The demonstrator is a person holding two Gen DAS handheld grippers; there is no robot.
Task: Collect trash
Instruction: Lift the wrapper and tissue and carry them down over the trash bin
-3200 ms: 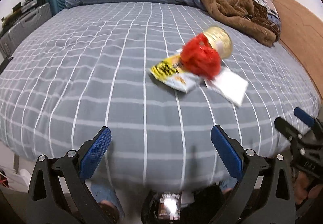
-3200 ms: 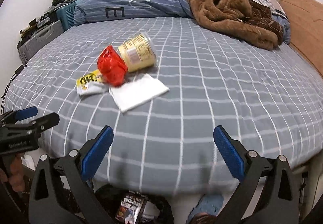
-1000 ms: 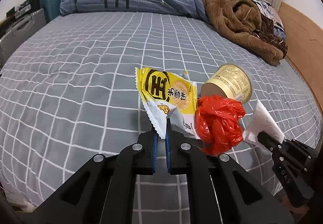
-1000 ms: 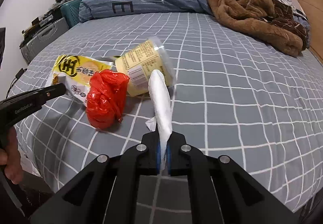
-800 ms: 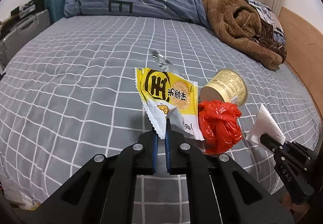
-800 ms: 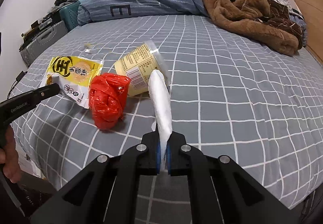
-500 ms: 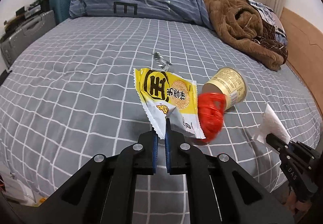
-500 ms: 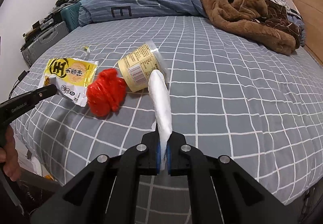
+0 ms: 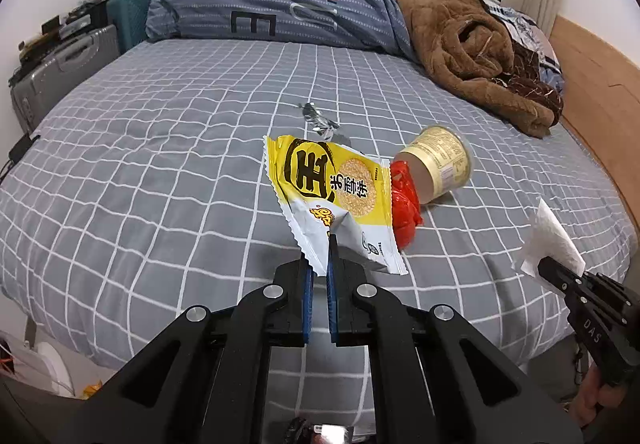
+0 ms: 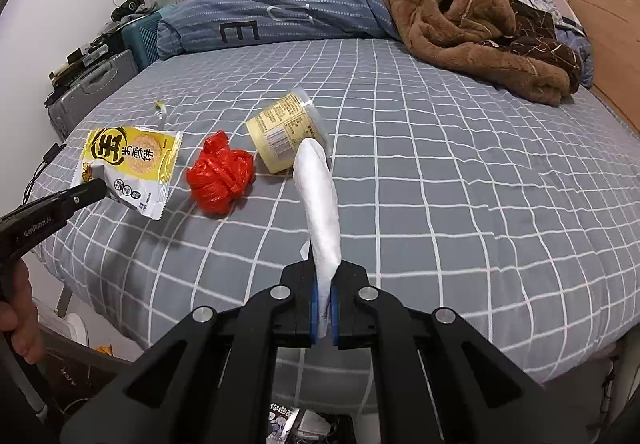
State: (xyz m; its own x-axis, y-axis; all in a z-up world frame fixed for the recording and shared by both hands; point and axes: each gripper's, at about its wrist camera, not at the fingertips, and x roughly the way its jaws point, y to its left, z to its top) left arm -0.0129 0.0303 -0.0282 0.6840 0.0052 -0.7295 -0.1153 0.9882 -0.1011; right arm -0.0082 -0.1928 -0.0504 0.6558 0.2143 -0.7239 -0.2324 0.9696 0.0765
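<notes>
While cup [image 10: 286, 131] lies tipped (contents unseen), grippers [image 9: 318, 272] pinching wrapper [image 9: 334, 199], tissue [image 10: 320, 199]

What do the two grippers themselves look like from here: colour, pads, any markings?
Both are matte black, angular linkage frames with silver pivot screws. Left gripper and right gripper carry blue pads. White lettering marks their sides. A bare hand grips the left handle.

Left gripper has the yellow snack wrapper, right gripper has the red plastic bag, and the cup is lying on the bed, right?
Not quite. The right gripper is shut on the white tissue; the right wrist view shows the red plastic bag lying on the bed. The rest holds: left gripper, yellow snack wrapper, cup.
</notes>
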